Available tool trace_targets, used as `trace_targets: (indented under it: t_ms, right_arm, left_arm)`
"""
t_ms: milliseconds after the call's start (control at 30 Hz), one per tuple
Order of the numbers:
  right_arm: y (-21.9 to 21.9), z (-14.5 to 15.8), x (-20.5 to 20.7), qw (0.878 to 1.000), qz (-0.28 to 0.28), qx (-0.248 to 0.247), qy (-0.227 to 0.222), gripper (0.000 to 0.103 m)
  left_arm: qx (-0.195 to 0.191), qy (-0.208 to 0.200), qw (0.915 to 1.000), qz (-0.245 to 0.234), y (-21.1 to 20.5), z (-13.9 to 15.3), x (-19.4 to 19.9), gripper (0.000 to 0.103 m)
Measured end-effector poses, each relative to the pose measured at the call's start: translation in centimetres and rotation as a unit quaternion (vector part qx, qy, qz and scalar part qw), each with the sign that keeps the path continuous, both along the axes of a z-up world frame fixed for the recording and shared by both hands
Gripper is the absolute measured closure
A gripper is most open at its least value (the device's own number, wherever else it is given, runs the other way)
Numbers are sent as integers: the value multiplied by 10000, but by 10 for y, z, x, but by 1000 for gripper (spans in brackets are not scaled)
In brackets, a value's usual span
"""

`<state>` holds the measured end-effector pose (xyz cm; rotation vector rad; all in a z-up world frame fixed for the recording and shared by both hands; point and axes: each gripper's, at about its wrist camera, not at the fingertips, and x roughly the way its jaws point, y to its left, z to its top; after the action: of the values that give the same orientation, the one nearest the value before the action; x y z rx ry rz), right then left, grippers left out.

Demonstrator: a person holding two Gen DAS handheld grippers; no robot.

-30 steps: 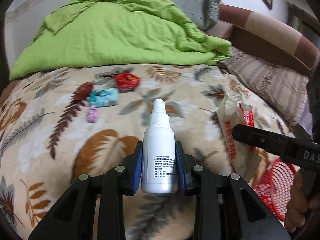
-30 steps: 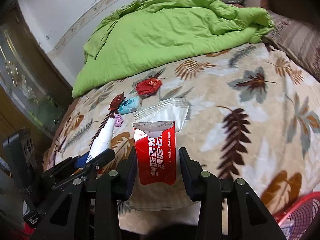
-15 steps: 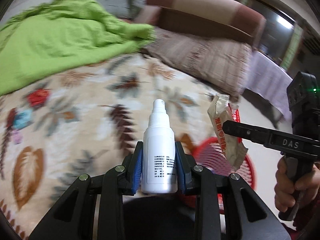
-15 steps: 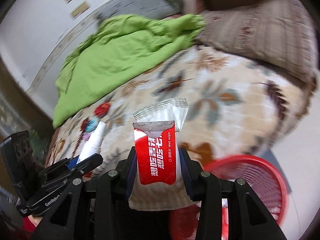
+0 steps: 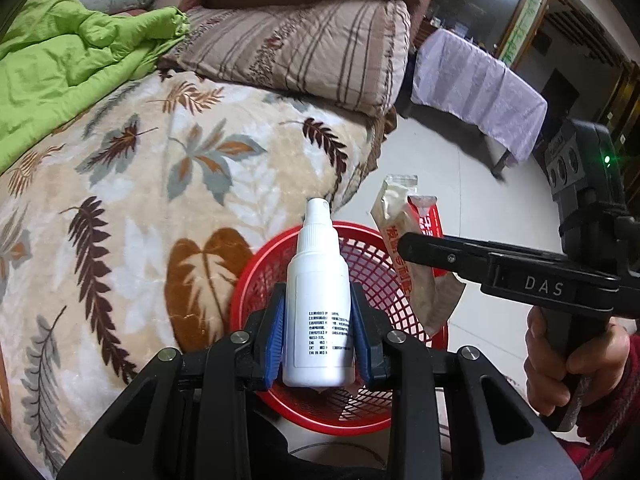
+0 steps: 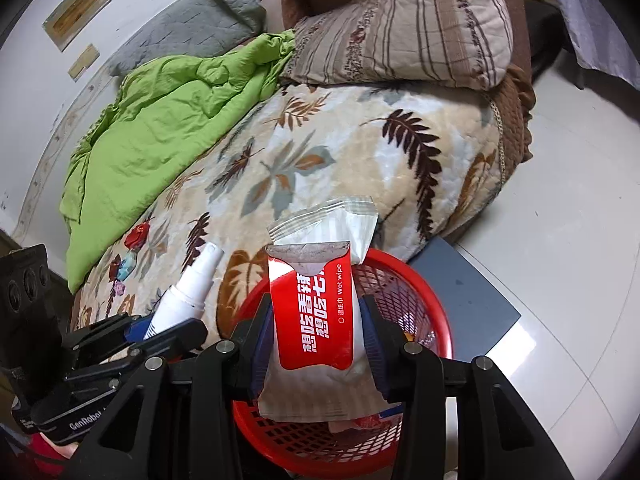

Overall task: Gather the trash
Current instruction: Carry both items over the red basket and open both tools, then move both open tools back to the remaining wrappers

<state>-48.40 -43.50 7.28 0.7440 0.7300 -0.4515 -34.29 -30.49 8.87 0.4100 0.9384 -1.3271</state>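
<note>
Hovering over red basket (image 6: 436, 320): left gripper (image 5: 318, 334) clamps spray bottle (image 5: 318, 300); right gripper (image 6: 316, 340), jaws just easing apart, barely pinches wet-wipe packets (image 6: 316, 312); risks catching basket rim, landing on floor.

A bed (image 6: 400, 160) is covered by a cream blanket with a leaf pattern (image 5: 140, 184). On its far left lies a crumpled green quilt (image 6: 160, 128), beside it a striped brown pillow (image 5: 304, 48). Small wrappers, red (image 6: 136, 236) and blue (image 6: 127, 268), lie left. Near the bed, a red mesh basket (image 6: 432, 304) stands on the pale tiled floor (image 6: 560, 240).
</note>
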Motion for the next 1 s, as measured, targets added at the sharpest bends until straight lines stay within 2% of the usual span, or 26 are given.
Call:
trace_targets:
  t_ms: [67,100,200,233,433,667,833,1000]
  right_arm:
    - [0,-3,0,10000,48,12,41,56]
    - [0,-4,2,9999,73,49,77,54]
    - [0,-8,1,9998,24,81,162,38]
    - [0,-8,-1,9998,8,59,165,38]
    - [1,5,4,10000,39,-68,20,38]
    - [17,24,51,9982,506,-272,-151,38]
    - [40,34,97,9936,1021,-371,-299,38]
    - [73,38,149,9851,1624,-438,-348,38]
  left_arm:
    - [76,-42,10000,-3,-2,-3,-2,73]
    - [127,-73,9999,-15,-3,-4,-4,67]
    - [54,-184,9998,-49,-1,0,-8,49]
    - [33,-216,9998,-46,0,0,-8,44]
    - [-117,-302,9993,168,13,12,2,44]
    - [-331,-502,9936,960,55,33,46,44]
    - [-420,-619,9825,1703,96,46,87,44]
    - [-445,-734,9656,2456,143,54,125,44]
